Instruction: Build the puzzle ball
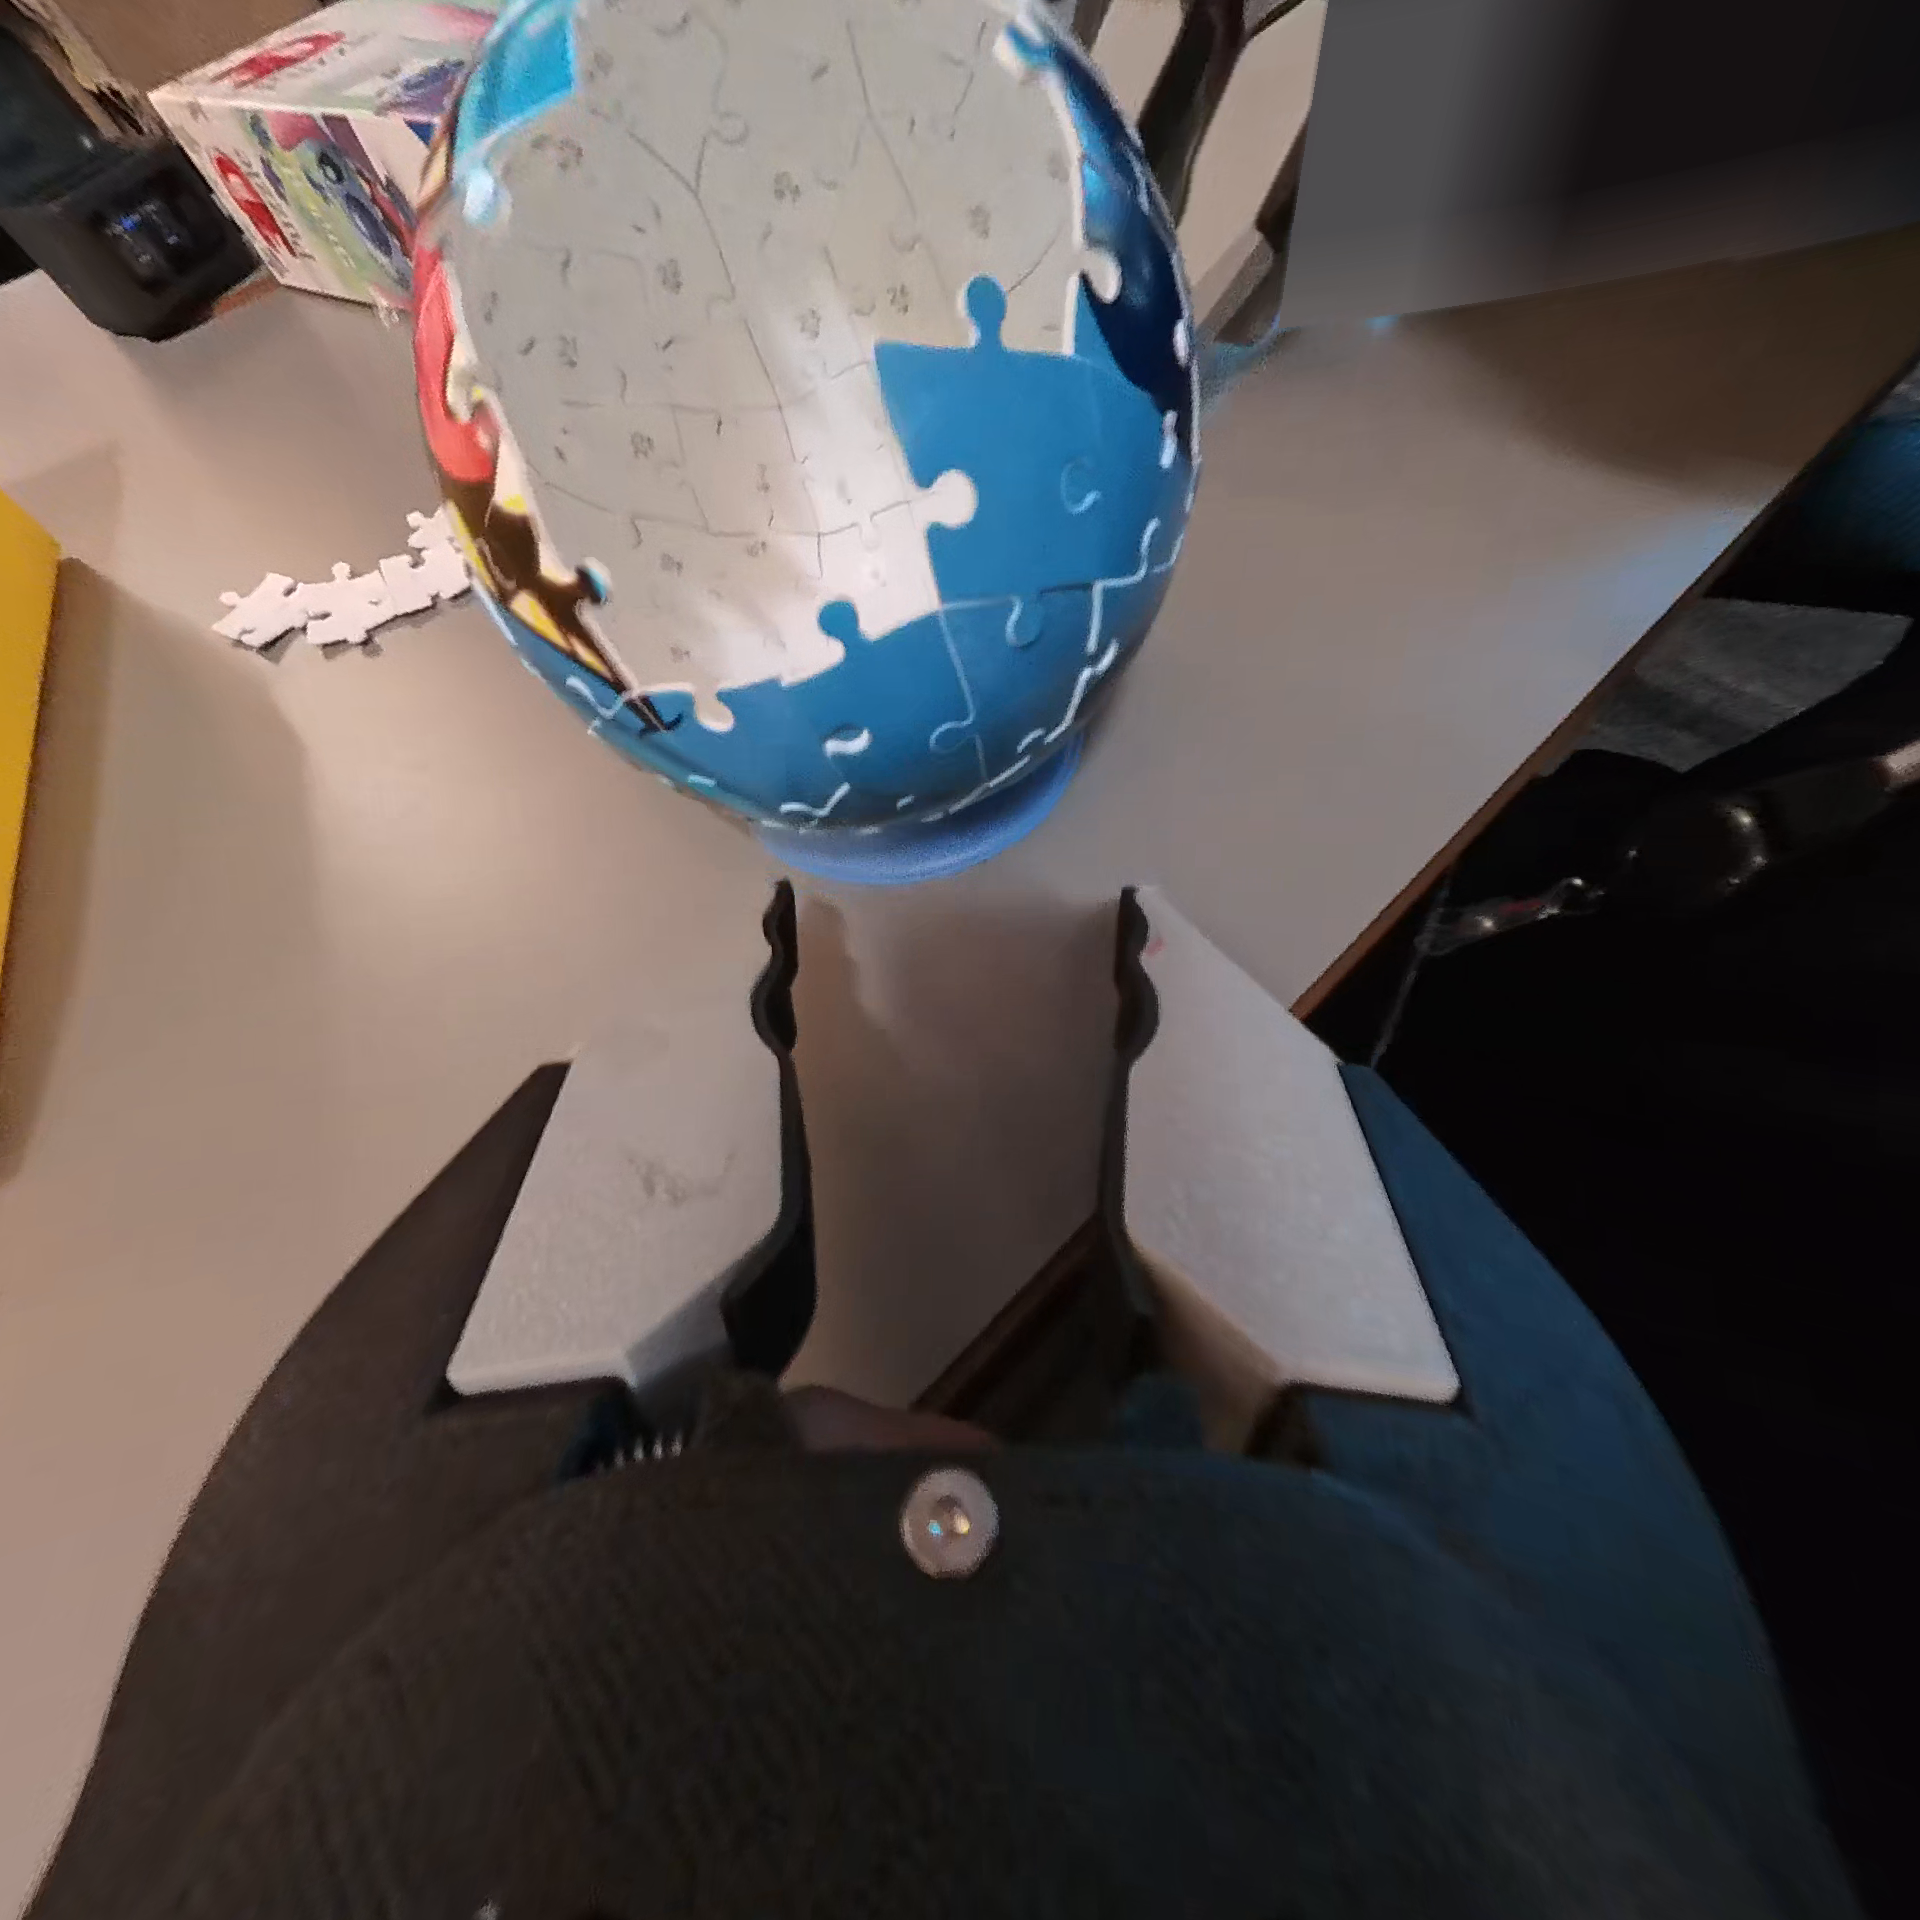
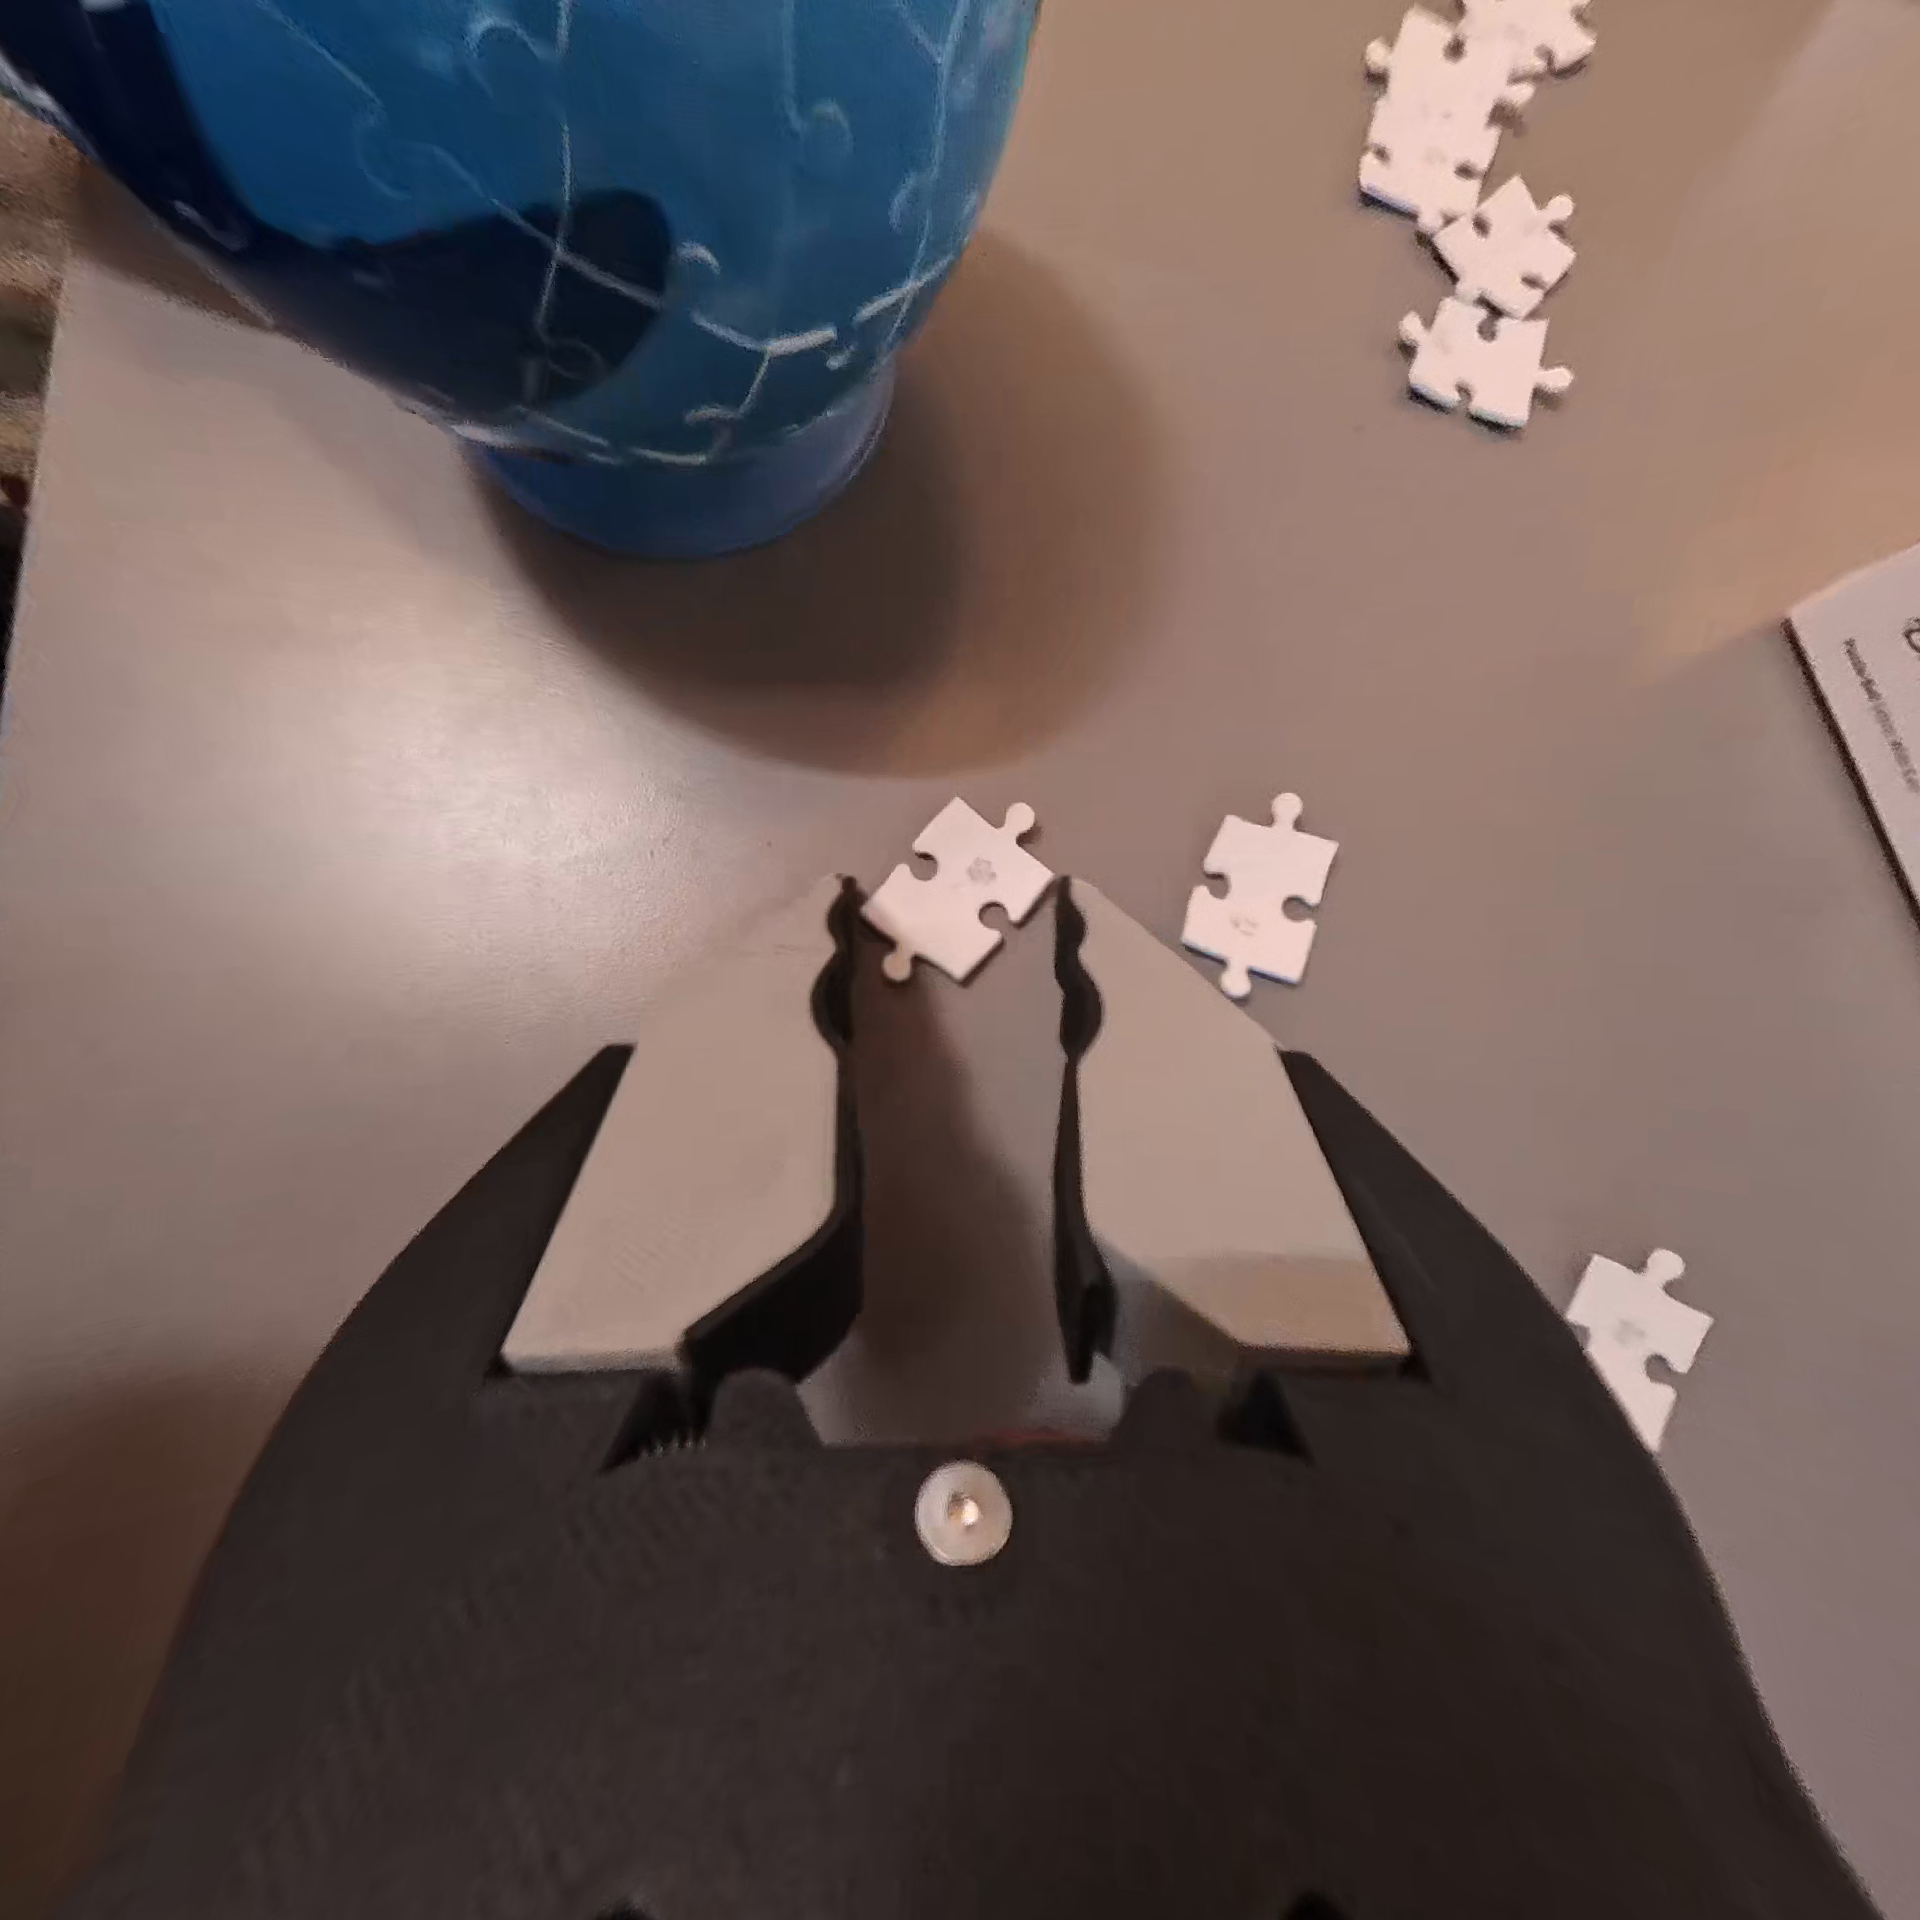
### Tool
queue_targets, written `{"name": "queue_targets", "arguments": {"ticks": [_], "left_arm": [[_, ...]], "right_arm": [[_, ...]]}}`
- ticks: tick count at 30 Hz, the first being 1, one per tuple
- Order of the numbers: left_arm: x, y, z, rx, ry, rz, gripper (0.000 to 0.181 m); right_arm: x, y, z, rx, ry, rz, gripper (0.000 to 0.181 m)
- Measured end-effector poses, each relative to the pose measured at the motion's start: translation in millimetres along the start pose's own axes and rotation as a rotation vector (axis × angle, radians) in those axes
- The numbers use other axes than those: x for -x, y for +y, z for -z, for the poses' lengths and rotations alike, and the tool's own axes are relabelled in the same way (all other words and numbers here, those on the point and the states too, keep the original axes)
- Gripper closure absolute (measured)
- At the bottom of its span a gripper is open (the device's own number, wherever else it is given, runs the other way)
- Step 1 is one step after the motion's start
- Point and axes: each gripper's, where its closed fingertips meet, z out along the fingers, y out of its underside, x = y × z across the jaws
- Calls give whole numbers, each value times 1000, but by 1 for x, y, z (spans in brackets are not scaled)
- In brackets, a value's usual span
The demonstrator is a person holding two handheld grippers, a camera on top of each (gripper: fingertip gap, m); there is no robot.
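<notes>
The puzzle ball (image 1: 1029, 488) stands on a blue ring stand (image 1: 914, 847) on the grey table. Its shell is blue outside and white inside, with a large gap facing my left gripper. My left gripper (image 1: 956, 914) is open and empty, its tips just short of the stand. In the right wrist view the ball (image 2: 499, 229) and its stand (image 2: 675, 488) are at the upper left. My right gripper (image 2: 954, 891) is low at the table, its jaws closed in on two opposite corners of a white puzzle piece (image 2: 961, 899).
Loose white pieces lie near my right gripper (image 2: 1259, 899), (image 2: 1631, 1340) and in a chain at the far right (image 2: 1465, 187), which also shows in the left view (image 1: 343, 603). The puzzle box (image 1: 301, 177) stands behind the ball. A paper sheet (image 2: 1860, 748) lies at right. The table edge (image 1: 1558, 748) runs diagonally at right.
</notes>
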Motion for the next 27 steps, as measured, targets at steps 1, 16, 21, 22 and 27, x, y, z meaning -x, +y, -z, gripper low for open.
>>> {"name": "queue_targets", "arguments": {"ticks": [1,16,21,22,27], "left_arm": [[1,2,2,3,-6,3,121],[0,-11,34,-43,-47,-16,127],[-7,-7,35,-48,-40,-9,127],[-9,-6,35,-45,-40,-12,127],[-19,-3,34,-44,-33,-21,128]], "right_arm": [[0,0,-1,5,4,-10,154],[-23,8,16,-92,2,-165,181],[-19,1,25,-162,-61,-196,150],[-19,2,24,-153,-59,-178,144],[-16,6,9,-84,-13,-62,142]]}}
